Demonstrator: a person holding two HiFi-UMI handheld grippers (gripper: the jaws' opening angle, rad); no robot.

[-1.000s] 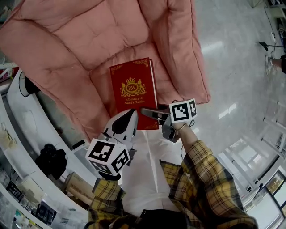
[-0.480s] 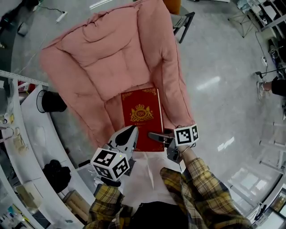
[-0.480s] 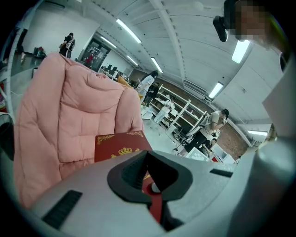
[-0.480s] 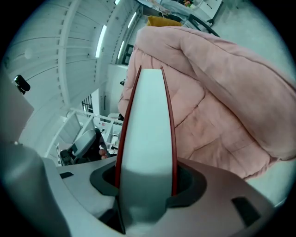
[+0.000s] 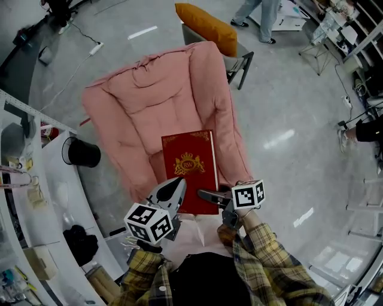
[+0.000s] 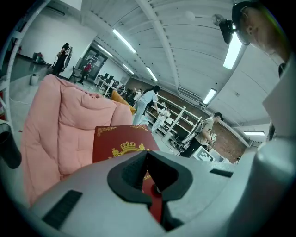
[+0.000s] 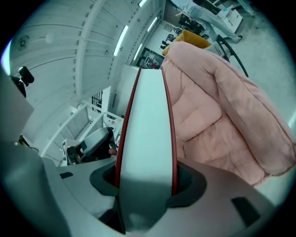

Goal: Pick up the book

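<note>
The red hardcover book (image 5: 188, 167) with a gold crest hangs above the seat of the pink padded chair (image 5: 149, 107), held from its near end. My left gripper (image 5: 176, 185) is shut on the book's near left corner; the left gripper view shows the red cover (image 6: 121, 142) running out from a thin red edge pinched between the jaws of my left gripper (image 6: 151, 187). My right gripper (image 5: 207, 195) is shut on the near right edge. In the right gripper view the white page block (image 7: 145, 115) with its red covers fills the gap of my right gripper (image 7: 145, 183).
An orange cushion (image 5: 206, 27) lies on a chair behind the pink one. A black bin (image 5: 81, 153) and a white curved counter (image 5: 42, 191) stand at the left. People stand at the top (image 5: 260, 15) and at the right edge (image 5: 366, 128). Grey floor surrounds the chair.
The book has risen off the chair seat with both grippers still on it. The chair and floor now look smaller and farther below.
</note>
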